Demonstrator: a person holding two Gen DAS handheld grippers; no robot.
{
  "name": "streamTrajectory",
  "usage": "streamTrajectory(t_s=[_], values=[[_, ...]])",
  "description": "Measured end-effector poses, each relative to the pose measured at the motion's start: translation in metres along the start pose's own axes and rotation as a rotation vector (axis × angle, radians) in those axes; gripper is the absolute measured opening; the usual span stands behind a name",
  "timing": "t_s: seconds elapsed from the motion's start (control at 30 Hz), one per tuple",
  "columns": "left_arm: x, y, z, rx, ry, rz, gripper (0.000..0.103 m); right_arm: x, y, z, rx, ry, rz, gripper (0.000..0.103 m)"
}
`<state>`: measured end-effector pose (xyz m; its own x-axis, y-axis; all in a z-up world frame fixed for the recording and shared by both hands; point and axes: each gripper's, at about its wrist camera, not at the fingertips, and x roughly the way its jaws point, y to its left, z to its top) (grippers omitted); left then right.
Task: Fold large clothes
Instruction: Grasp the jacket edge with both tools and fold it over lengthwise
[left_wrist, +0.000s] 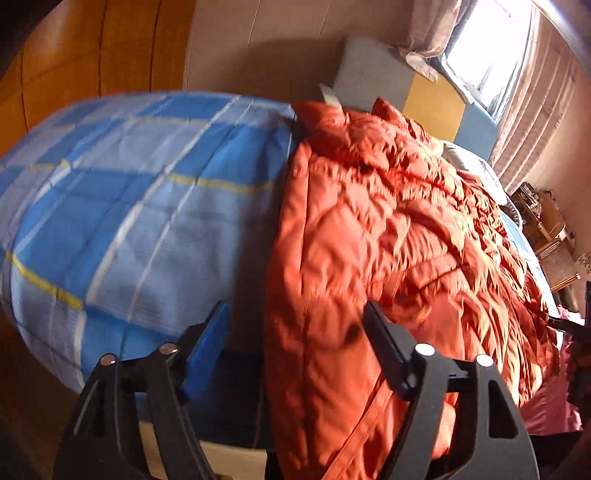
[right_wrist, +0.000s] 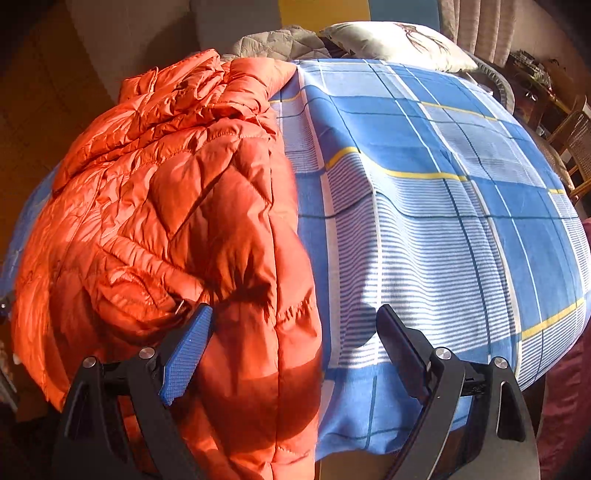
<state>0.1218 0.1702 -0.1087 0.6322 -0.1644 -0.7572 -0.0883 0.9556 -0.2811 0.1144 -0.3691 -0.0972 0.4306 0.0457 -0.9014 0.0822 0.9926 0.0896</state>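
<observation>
An orange quilted jacket (left_wrist: 388, 240) is lying crumpled on a bed covered by a blue plaid sheet (left_wrist: 140, 192). In the left wrist view the jacket is filling the centre and right of the frame, its near edge hanging over the bed's lower edge, while the sheet is spreading across the left half. The left gripper (left_wrist: 295, 332) is sitting at the bottom of the frame with its jaws spread wide and holding nothing; the jacket's left edge is lying between the two fingers, and the right finger (left_wrist: 384, 343) is showing in front of the fabric. Whether it is touching the fabric is unclear.

In the right wrist view the jacket (right_wrist: 166, 221) is occupying the left half, and the sheet (right_wrist: 443, 206) is taking the right half. A pale pillow (right_wrist: 399, 44) is resting at the top, beside a grey quilted cloth (right_wrist: 280, 44). The right gripper (right_wrist: 295, 325) is also gaping wide, gripping nothing; its blue-padded left finger (right_wrist: 188, 354) is showing against the jacket's lower part, and its right finger (right_wrist: 399, 347) is showing over the sheet.
</observation>
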Motion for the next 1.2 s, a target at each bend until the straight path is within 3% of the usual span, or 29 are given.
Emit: streamTrajectory(t_s=[0.27,0.43,0.5,0.57,0.93,1.2], values=[[0.006,0.001,-0.011,-0.043,0.046,-0.05,0.05,-0.003,0.004,-0.02,-0.035,0.05,0.11,0.057],[0.004,-0.009,-0.012,0.019,0.044,-0.07,0.016,-0.002,0.01,-0.021,-0.069,0.067,0.148,0.039],[-0.001,-0.01,-0.011,0.031,0.034,-0.077,0.011,-0.007,0.014,-0.019,-0.099,0.064,0.147,0.025],[-0.008,-0.011,-0.007,0.045,0.024,-0.083,0.009,-0.013,0.015,-0.018,-0.113,0.059,0.157,0.018],[-0.057,-0.013,-0.008,0.117,-0.015,-0.148,0.007,-0.064,0.016,-0.014,-0.21,0.029,0.153,0.012],[-0.078,0.004,-0.03,0.097,0.035,-0.187,0.006,-0.074,0.012,-0.037,-0.262,0.114,0.16,0.01]])
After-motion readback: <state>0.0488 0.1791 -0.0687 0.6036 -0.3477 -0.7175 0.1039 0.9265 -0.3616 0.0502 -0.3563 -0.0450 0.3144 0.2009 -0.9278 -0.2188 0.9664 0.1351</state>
